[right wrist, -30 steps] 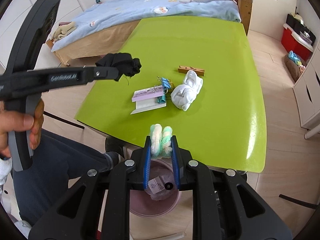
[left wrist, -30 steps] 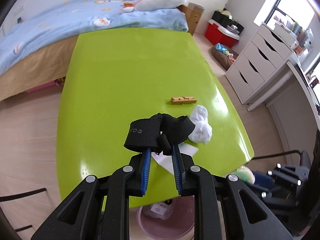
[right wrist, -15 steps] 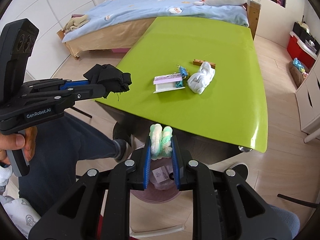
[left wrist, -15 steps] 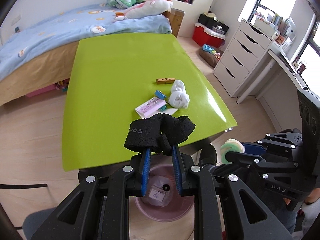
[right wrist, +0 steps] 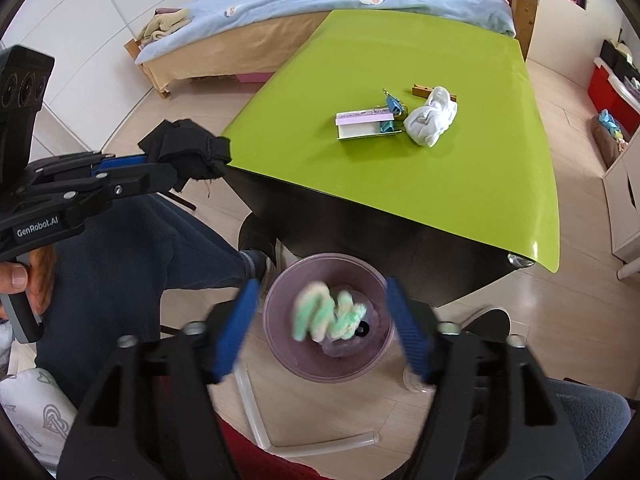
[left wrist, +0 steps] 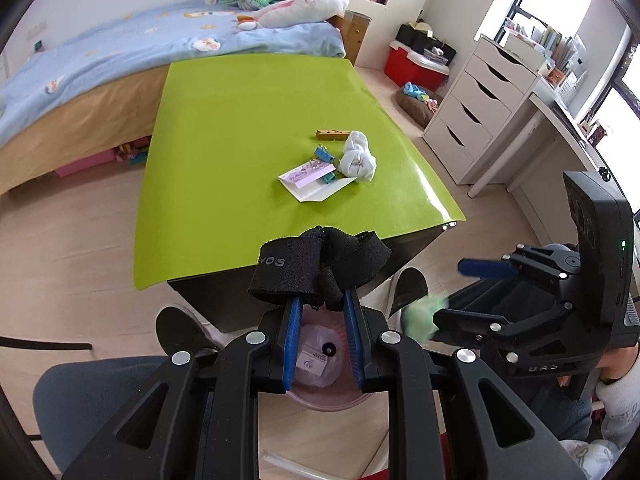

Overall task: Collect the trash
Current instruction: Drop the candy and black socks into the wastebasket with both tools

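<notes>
Two hand-held grippers working over the pink bin [right wrist: 280, 344]
Right hand-held gripper [right wrist: 320, 320] is springing apart, releasing the green wad [right wrist: 328, 316]; left hand-held gripper [left wrist: 319, 312] is clamping the black cloth [left wrist: 316, 268], bin lying at six o'clock beneath it.

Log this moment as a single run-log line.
right gripper: jaws just opened, green-white fluffy wad loose over pink bin | left gripper: shut on black cloth | green table: items remain

Crumpled black fabric band [left wrist: 318, 268] pinched aloft; fuzzy green-white wad [right wrist: 328, 312], blurred, over round pink bin [right wrist: 280, 344]; white tissue [right wrist: 430, 122] at table's 3 o'clock.
</notes>
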Demonstrator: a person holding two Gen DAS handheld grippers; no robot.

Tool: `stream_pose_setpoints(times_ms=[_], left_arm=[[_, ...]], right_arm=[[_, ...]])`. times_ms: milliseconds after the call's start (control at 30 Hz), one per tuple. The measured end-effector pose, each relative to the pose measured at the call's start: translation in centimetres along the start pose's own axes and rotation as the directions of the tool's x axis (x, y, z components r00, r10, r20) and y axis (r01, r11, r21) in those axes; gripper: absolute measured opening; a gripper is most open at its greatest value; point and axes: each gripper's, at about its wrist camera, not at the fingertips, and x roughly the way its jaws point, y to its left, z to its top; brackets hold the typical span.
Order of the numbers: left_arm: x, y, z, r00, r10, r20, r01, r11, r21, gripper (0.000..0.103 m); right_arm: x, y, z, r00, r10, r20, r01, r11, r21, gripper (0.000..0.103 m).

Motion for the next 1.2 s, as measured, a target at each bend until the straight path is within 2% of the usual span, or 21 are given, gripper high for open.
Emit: stream_pose_setpoints(times_ms=[33,67,100,533,600,633,667,733,900,1200], left_arm=[[0.0,0.0,-0.1,1.000,-0.001,-0.002,0.001,1.000,0.001,0.021],[0.1,-0.1,-0.1,1.000,-0.002,-0.003,0.002,1.000,0.005,0.021],[0.1,-0.1,-0.2,1.000,-0.004,-0.005,0.004,1.000,0.006,0.021],[1.5,-2.4,-0.8,0.997,-0.035,-0.064,0.041,0.995,0.095,0.023],[1.6,-3.0,-0.9,0.997,-0.041,-0.068,0.048,0.993,0.112,0.036],[1.7,-3.1,-0.8,0.996,-0.050,-0.069,0.057,0.992,0.114,0.039],[1.8,-3.2,-0.8,0.996,-0.053,-0.072,0.061,0.991,0.117,0.047],[2.2,-3.3,-0.8,0.995,-0.053,-0.081,0.062,0.991,0.117,0.055],[2.3,-3.2,-0.9,0.995,-0.060,-0.080,0.068,0.993,0.099,0.087],[1.8,-2.2,-0.4,0.999,-0.013,-0.041,0.016,0.997,0.076,0.095]], right_arm=[[-0.1,-0.1,0.0,1.000,-0.002,0.006,0.002,1.000,0.007,0.080],[-0.2,-0.2,-0.1,1.000,-0.005,0.010,0.005,1.000,0.012,0.087],[-0.3,-0.3,-0.1,1.000,-0.004,0.014,0.004,1.000,0.020,0.088],[-3.3,-2.8,-0.5,0.991,-0.097,0.094,0.085,0.989,0.121,0.090],[-3.7,-3.4,-0.6,0.989,-0.104,0.106,0.089,0.987,0.136,0.091],[-3.9,-3.6,-0.7,0.988,-0.105,0.111,0.089,0.986,0.143,0.091],[-4.0,-3.7,-0.8,0.988,-0.105,0.115,0.088,0.985,0.149,0.092],[-4.3,-4.1,-0.8,0.987,-0.107,0.118,0.088,0.984,0.158,0.093],[-4.4,-4.3,-1.0,0.987,-0.105,0.119,0.084,0.982,0.167,0.094],[-4.2,-4.1,-0.8,0.989,-0.083,0.120,0.063,0.984,0.166,0.096]])
